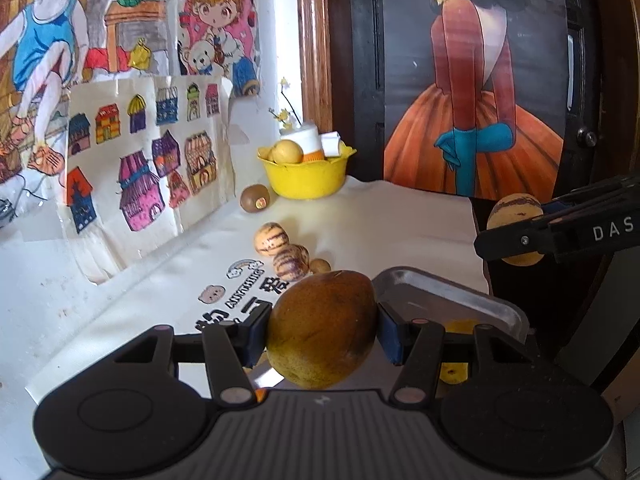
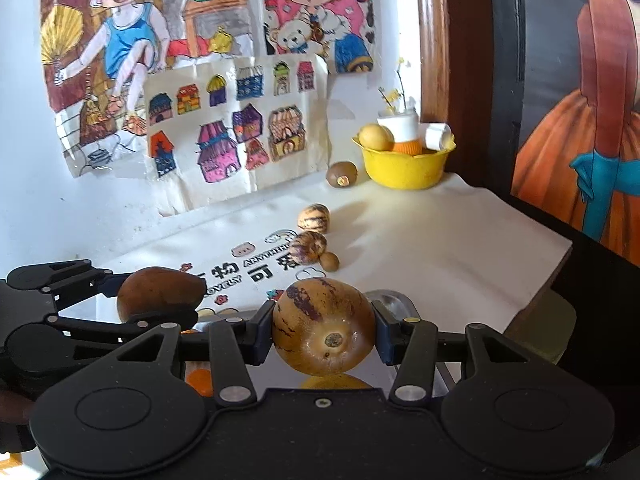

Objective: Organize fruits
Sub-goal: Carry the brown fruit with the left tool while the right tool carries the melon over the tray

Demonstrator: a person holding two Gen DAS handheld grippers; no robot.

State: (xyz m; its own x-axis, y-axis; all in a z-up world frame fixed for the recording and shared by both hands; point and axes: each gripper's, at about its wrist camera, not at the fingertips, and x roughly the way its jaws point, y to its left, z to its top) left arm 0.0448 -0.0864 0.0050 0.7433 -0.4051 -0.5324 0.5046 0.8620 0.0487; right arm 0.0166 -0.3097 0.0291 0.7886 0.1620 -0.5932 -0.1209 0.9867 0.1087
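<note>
Left claw (image 1: 322, 330) grips brown fruit (image 1: 322, 328), right claw (image 2: 324, 332) striped fruit (image 2: 324, 328), above tray rim (image 1: 460, 292)

tbl (image 2: 440, 240) w/ white cloth | yellow bowl (image 2: 404, 168) | kiwi (image 2: 341, 175) | 3 striped fruits (image 2: 314, 218) | metal tray (image 1: 460, 296)

Each view is taken from just behind its own gripper, looking forward and somewhat downward along the fingers. In the left view the left gripper (image 1: 322, 330) fills the bottom, very near; the right gripper (image 1: 516, 232) is seen to its right. In the right view the right gripper (image 2: 324, 334) is nearest, the left gripper (image 2: 160, 300) to its left. Shared ahead of both are the cloth (image 1: 400, 220) (image 2: 420, 240), the bowl (image 1: 306, 178) (image 2: 404, 170) and the wall drawings (image 1: 140, 152) (image 2: 224, 128).
</note>
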